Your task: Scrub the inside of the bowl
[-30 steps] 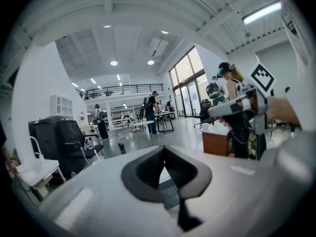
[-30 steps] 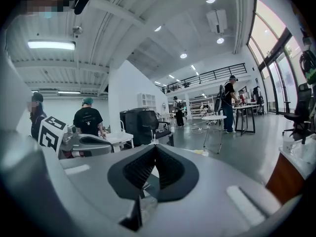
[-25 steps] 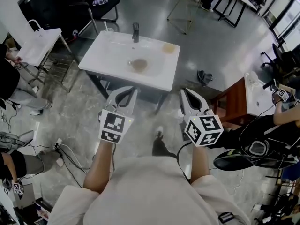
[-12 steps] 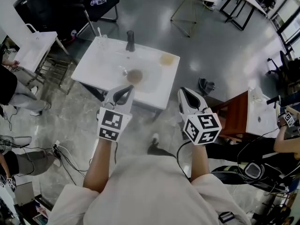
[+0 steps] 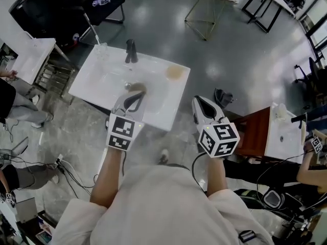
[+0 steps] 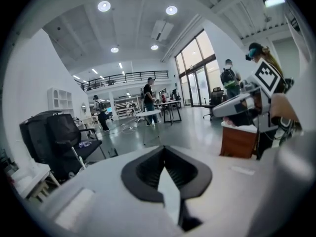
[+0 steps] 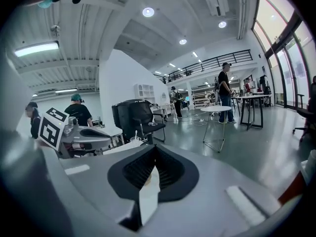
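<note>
A white sink table stands ahead of me on the grey floor, with a dark faucet at its back edge. A brownish bowl lies in the basin, partly hidden behind my left gripper. A tan pad-like thing rests on the sink's right part. The left gripper is shut and empty, held in the air over the sink's front. My right gripper is shut and empty too, over the floor right of the sink. Each gripper view shows its own jaws closed on nothing.
A black chair and a clear cup are behind the sink. A second white table stands at the left, a brown stand with a white top at the right. People sit at both sides; cables lie on the floor.
The sink has slid left and nearer to the grippers in the head view. The left gripper's tip now overlaps the basin by the bowl. Both grippers stay shut.
</note>
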`<state>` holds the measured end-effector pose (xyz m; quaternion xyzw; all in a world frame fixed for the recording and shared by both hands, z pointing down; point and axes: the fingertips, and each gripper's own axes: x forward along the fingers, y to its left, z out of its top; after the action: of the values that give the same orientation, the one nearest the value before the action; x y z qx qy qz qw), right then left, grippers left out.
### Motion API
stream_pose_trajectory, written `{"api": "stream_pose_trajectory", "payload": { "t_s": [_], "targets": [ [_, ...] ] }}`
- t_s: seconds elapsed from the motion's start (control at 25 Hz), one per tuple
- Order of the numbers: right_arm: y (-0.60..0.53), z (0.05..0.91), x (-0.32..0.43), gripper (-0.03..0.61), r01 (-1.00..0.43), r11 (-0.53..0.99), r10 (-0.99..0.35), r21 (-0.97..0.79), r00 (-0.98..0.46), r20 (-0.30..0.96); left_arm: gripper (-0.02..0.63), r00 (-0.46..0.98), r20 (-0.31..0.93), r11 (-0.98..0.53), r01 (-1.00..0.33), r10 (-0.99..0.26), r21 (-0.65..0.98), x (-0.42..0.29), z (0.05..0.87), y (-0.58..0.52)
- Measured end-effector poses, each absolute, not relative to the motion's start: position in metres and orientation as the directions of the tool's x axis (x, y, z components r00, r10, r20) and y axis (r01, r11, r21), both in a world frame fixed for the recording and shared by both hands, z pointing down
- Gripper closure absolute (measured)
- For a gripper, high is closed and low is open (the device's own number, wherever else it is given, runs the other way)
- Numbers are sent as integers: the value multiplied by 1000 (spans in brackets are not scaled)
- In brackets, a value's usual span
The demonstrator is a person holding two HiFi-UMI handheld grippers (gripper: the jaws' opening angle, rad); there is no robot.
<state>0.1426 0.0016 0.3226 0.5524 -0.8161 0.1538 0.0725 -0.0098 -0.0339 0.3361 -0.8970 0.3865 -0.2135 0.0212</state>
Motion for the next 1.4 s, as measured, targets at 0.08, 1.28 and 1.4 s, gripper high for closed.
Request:
{"api": "stream_pose_trajectory", "payload": {
  "t_s": [0.08, 1.28, 1.4],
  "targets": [
    [-10, 327, 151, 571, -921, 347, -874, -180, -387, 293, 611, 603, 380, -700, -684, -701, -206, -1, 340, -48],
    [-145, 405, 199, 572, -968, 59, -874, -245, -169, 456, 459, 646, 708, -953, -265, -286, -144, 107, 500, -229],
    [-153, 411, 196, 571, -967, 39, -867, -250, -158, 474, 443, 638, 726, -962, -245, -255, -122, 109, 517, -242]
  ]
}}
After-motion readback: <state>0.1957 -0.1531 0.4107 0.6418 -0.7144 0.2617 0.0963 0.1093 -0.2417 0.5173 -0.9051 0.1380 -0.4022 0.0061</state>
